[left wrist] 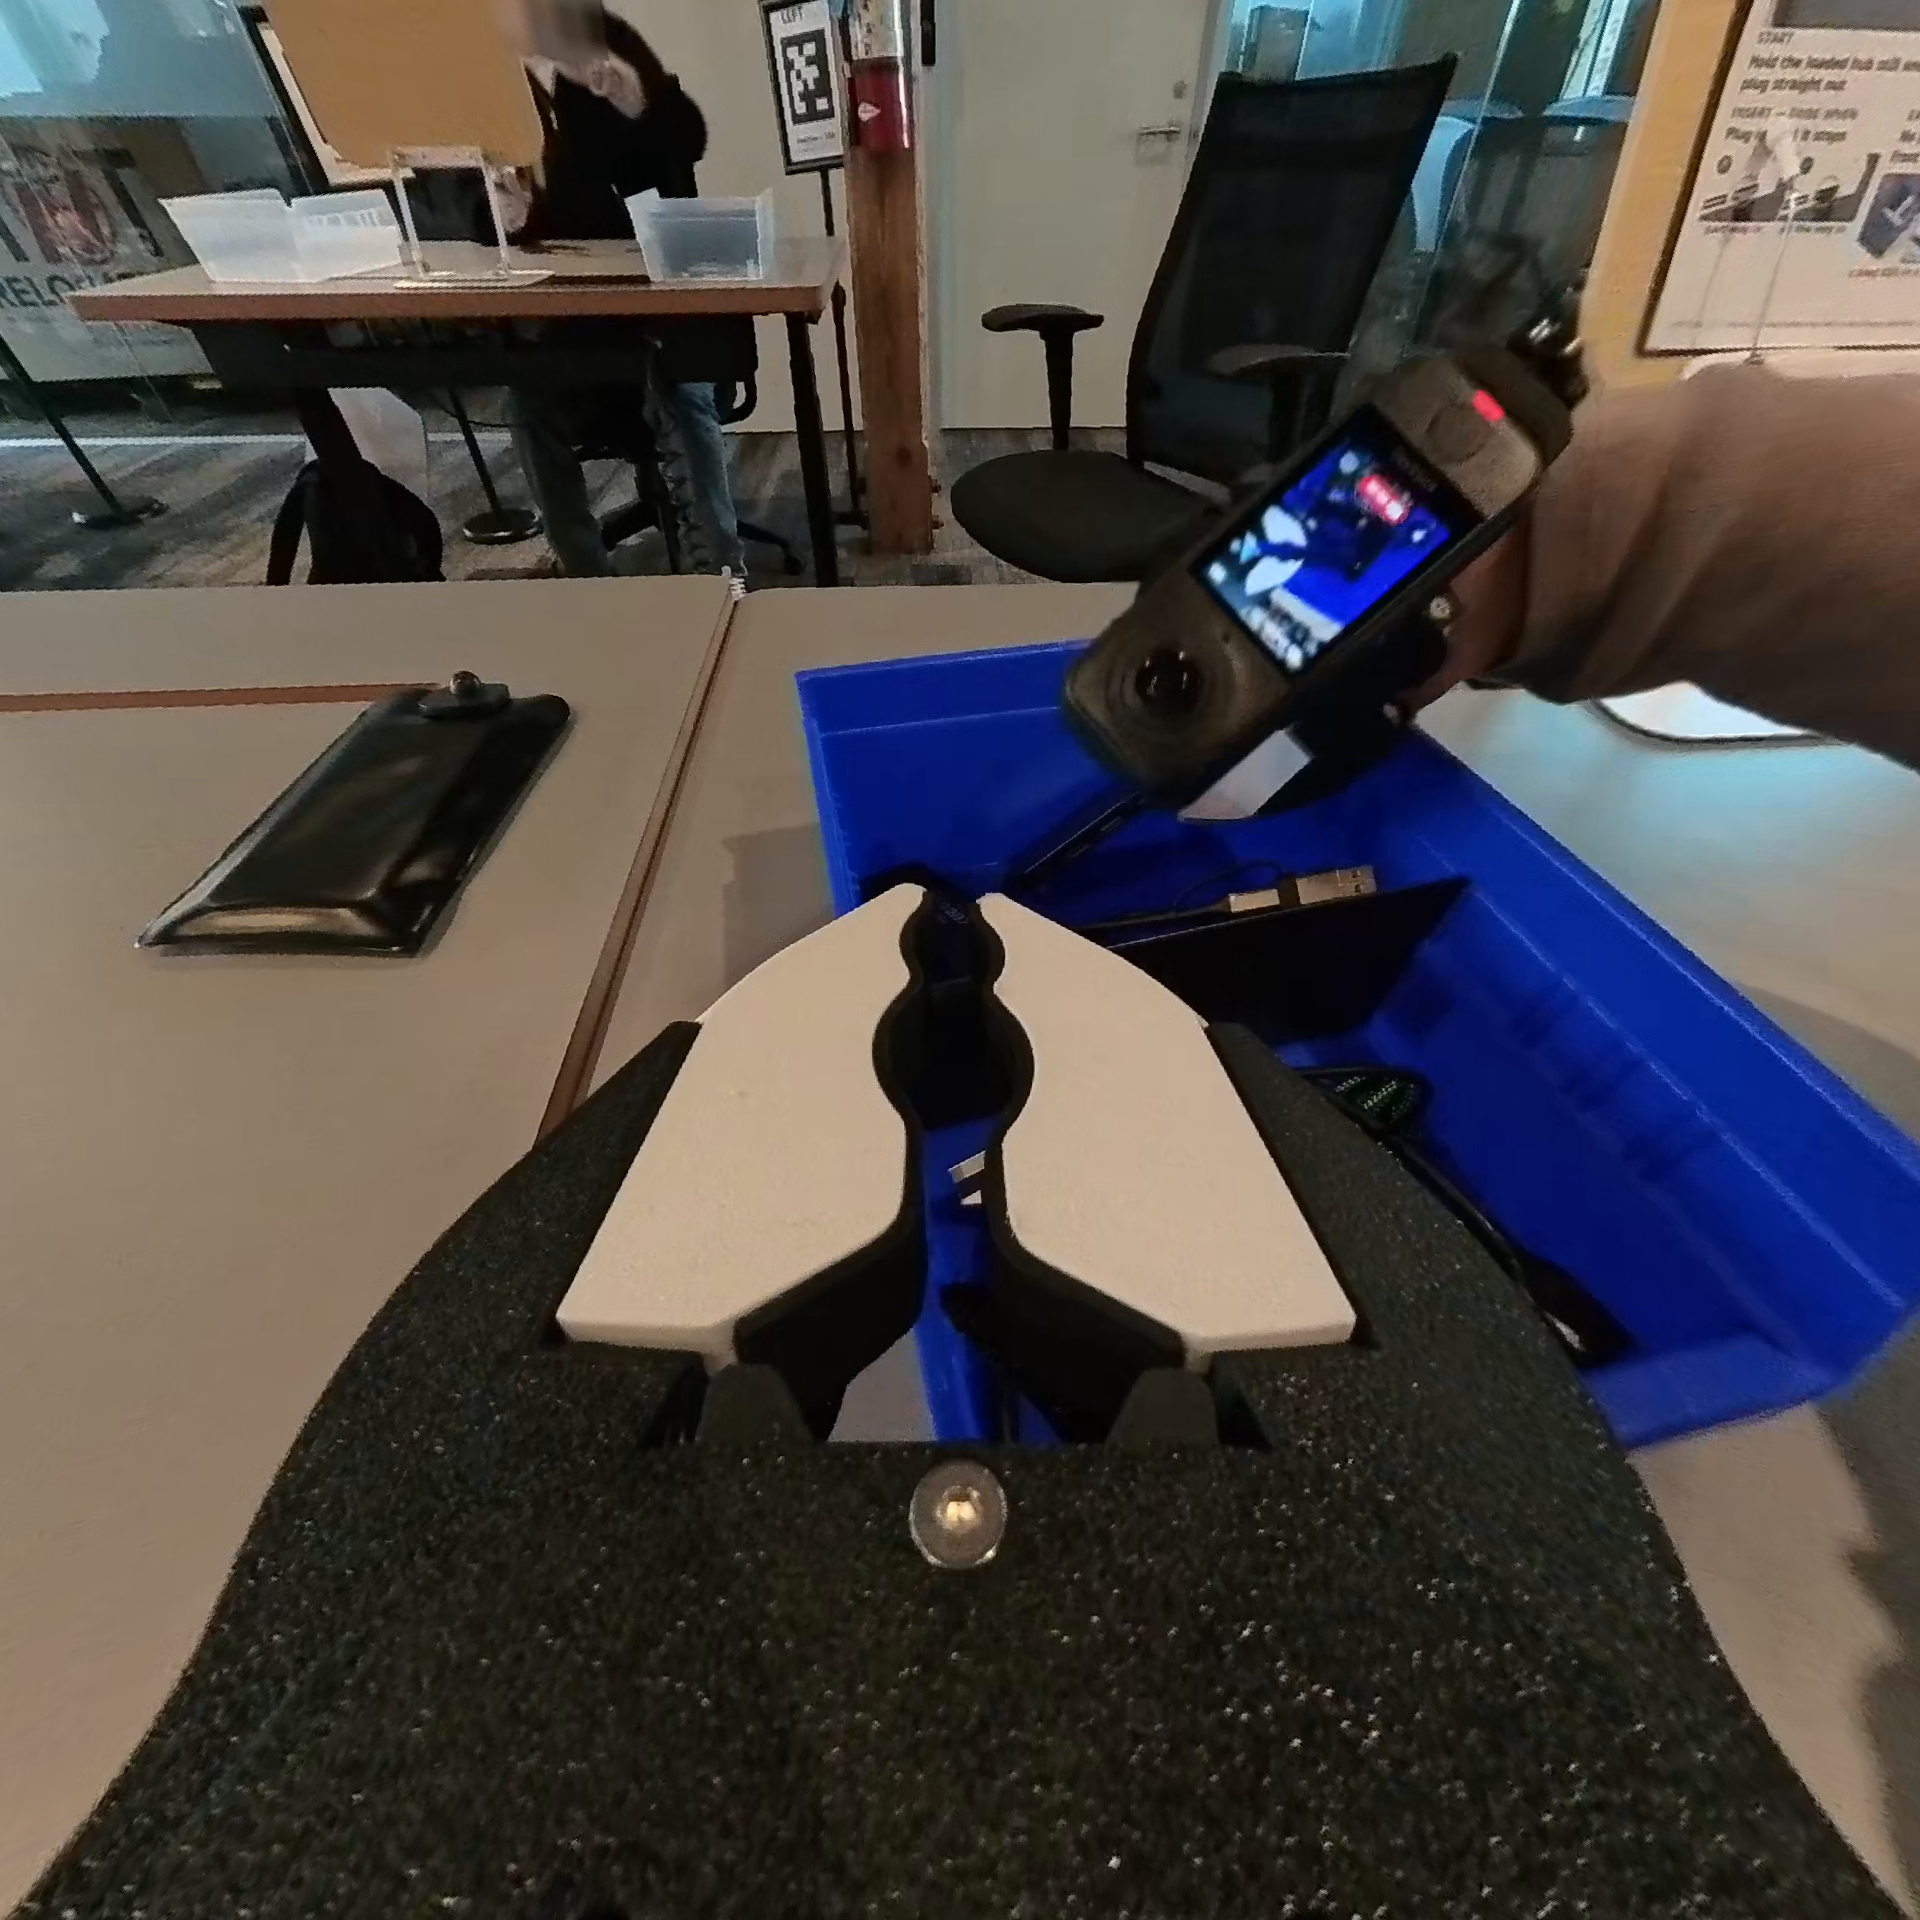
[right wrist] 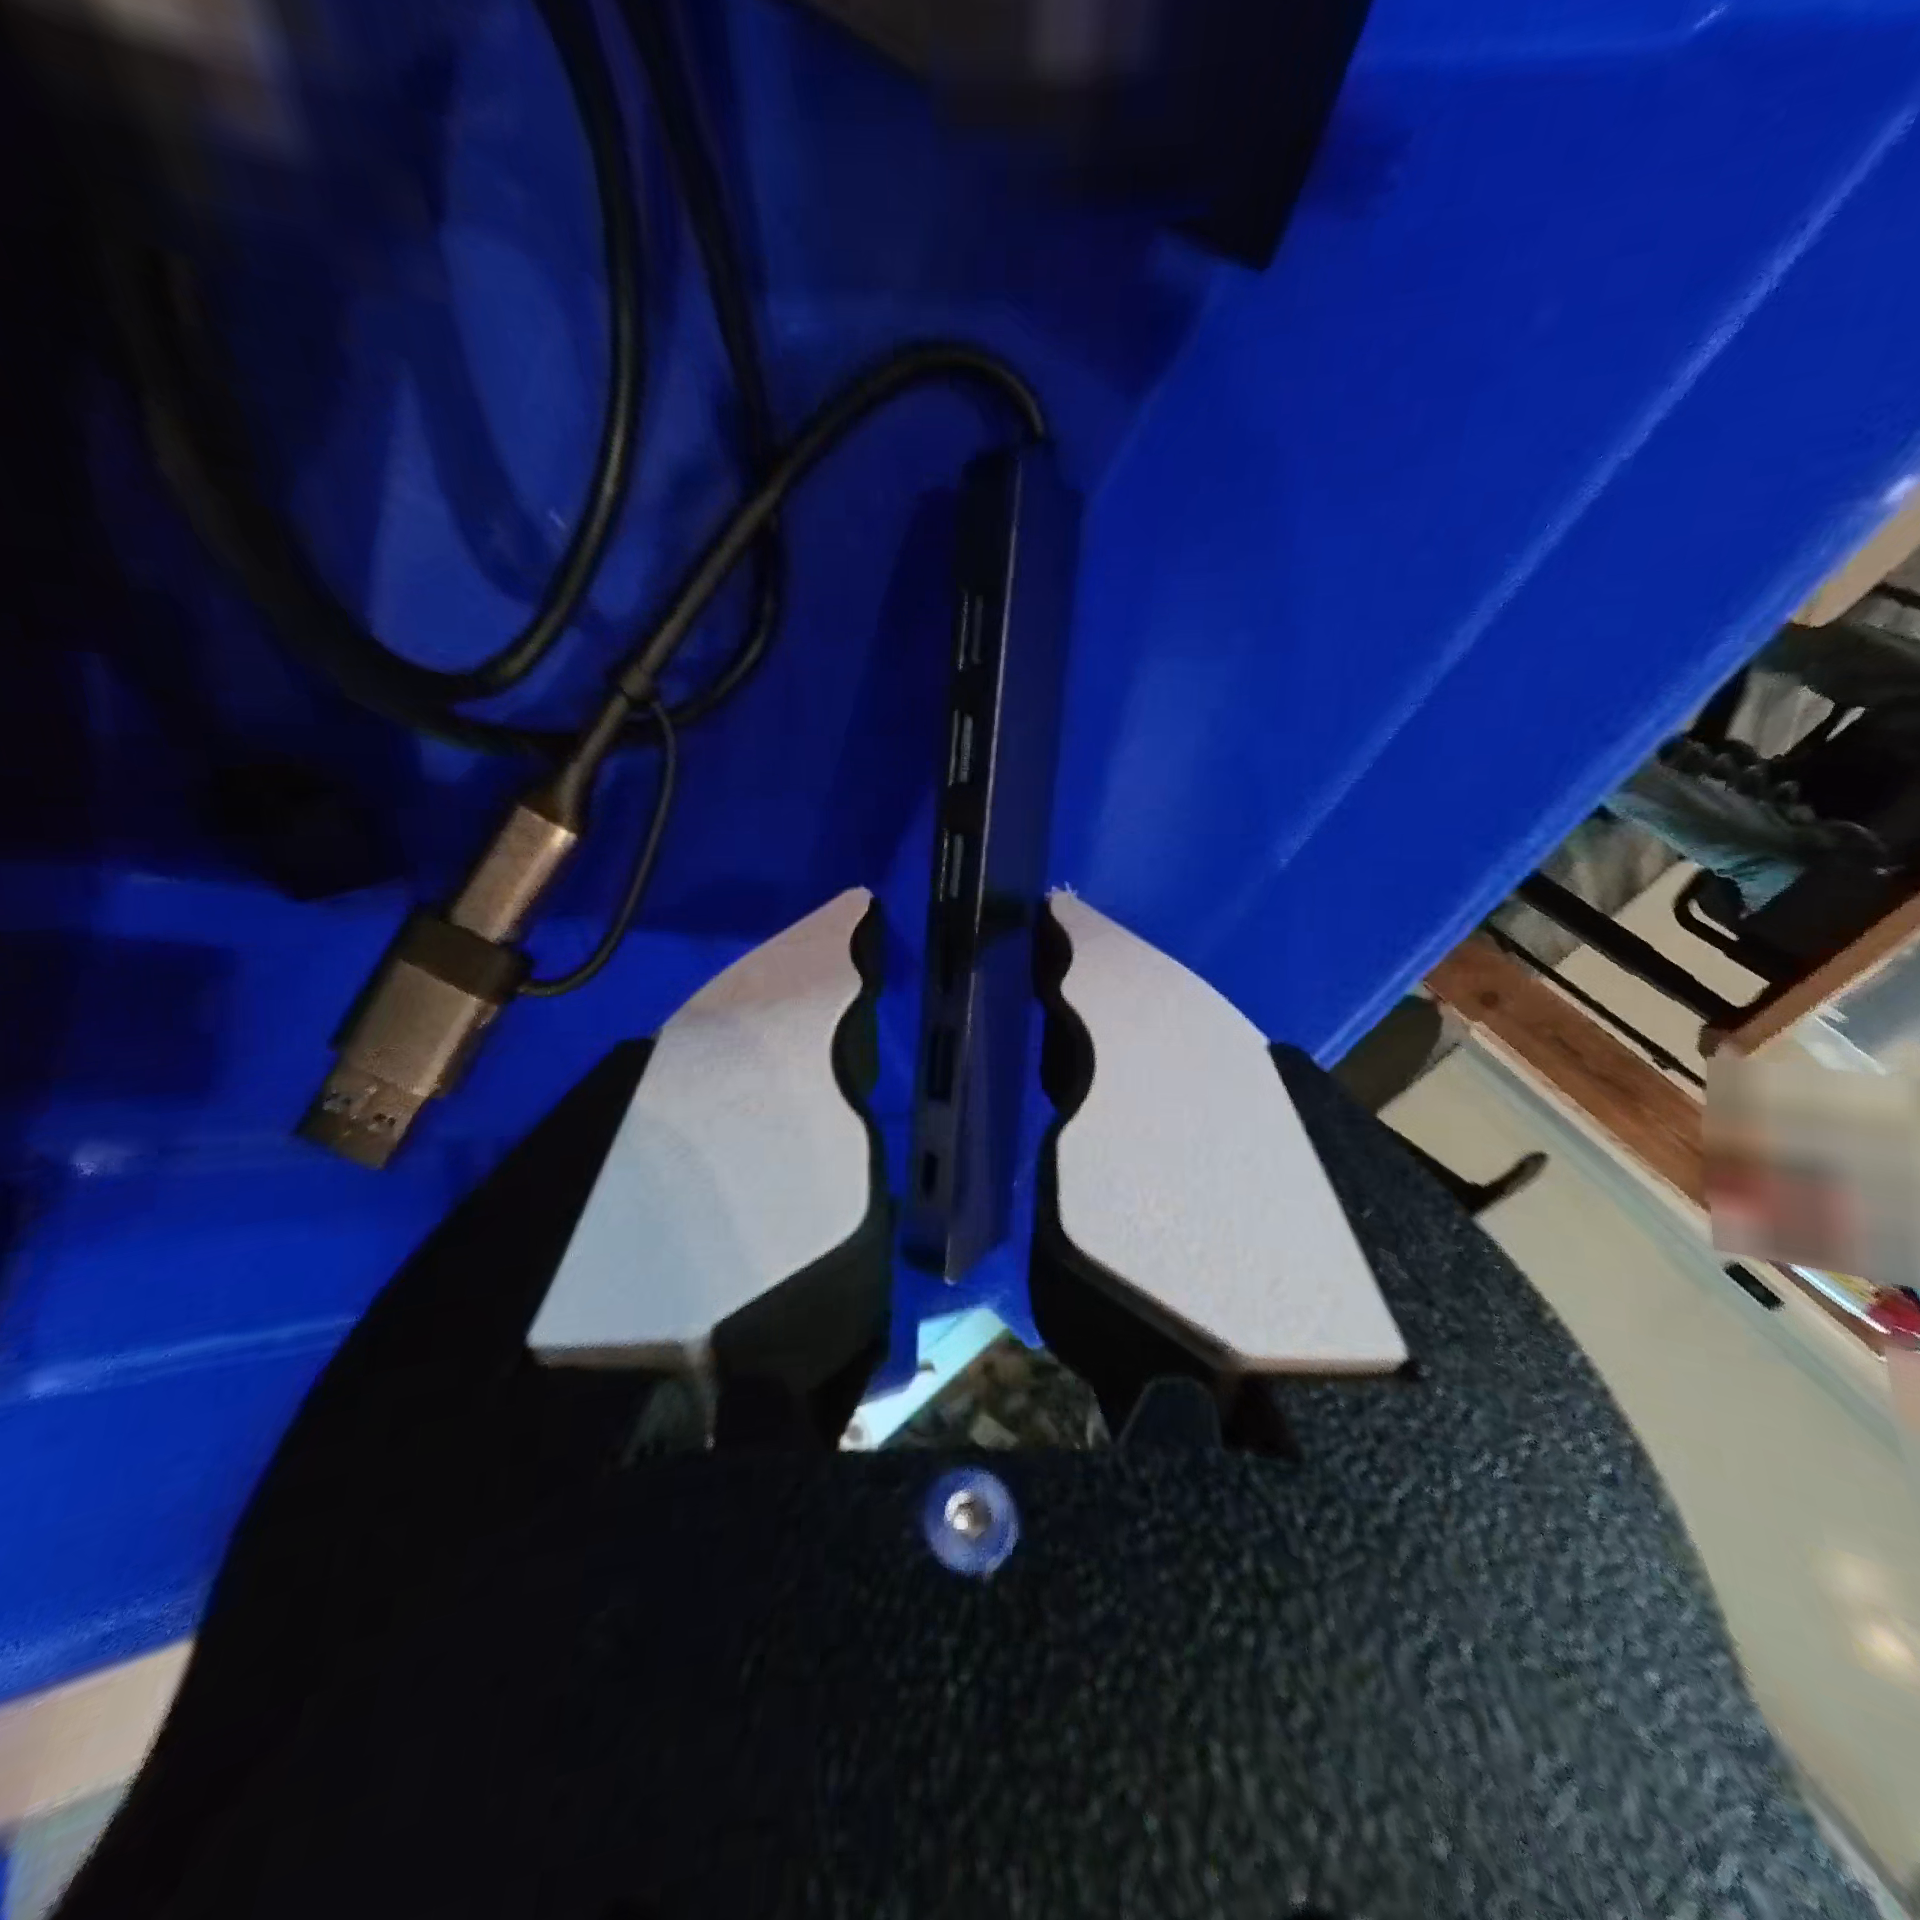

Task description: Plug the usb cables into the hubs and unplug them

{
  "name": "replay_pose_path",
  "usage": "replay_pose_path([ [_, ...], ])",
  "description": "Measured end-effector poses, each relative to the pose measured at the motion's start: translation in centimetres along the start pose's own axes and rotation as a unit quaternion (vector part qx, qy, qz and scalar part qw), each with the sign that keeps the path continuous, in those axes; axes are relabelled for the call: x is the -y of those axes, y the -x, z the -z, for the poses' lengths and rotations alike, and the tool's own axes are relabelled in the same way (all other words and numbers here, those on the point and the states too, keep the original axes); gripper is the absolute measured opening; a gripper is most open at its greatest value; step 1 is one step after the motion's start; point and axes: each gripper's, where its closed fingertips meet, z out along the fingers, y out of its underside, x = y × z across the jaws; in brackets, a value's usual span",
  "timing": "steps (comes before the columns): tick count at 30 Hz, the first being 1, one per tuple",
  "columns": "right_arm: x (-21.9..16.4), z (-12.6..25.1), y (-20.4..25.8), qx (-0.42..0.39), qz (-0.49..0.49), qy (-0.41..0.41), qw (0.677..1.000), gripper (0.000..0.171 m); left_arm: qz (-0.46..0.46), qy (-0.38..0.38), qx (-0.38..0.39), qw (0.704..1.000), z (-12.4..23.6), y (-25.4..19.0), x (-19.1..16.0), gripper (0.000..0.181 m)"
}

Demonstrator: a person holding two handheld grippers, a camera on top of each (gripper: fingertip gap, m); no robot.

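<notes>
Against the right wall of the blue bin, on the table, the hub stands on edge between the parted, not yet clamped fingers of the right gripper, which should be closed squarely on its flat faces, while the left gripper is held nearly closed and empty over the bin's near-left corner.

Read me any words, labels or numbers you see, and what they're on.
I don't quote writing; here is what bears it.
Stand sign: short heading over a square code.
Wall poster: headings, blurred small print.
Camera screen: unreadable.
Hub: none visible.
</notes>
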Motion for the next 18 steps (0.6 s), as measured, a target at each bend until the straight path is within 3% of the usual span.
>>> replay_pose_path([
  [7, -0.7, -0.8, -1.0, -0.080, 0.077, 0.052, 0.992, 0.012, -0.002, 0.000, -0.002, 1.000, 0.0, -0.1, 0.0, 0.006],
  [10, -0.5, -0.3, -1.4, -0.103, 0.059, 0.036, 0.992, 0.010, -0.004, -0.001, -0.002, 1.000, 0.0, -0.1, 0.1, 0.006],
  [18, -2.8, 6.8, -4.6, -0.275, -0.043, -0.055, 0.959, 0.010, -0.027, -0.047, -0.022, 0.998, 0.7, -0.9, 1.6, 0.013],
])
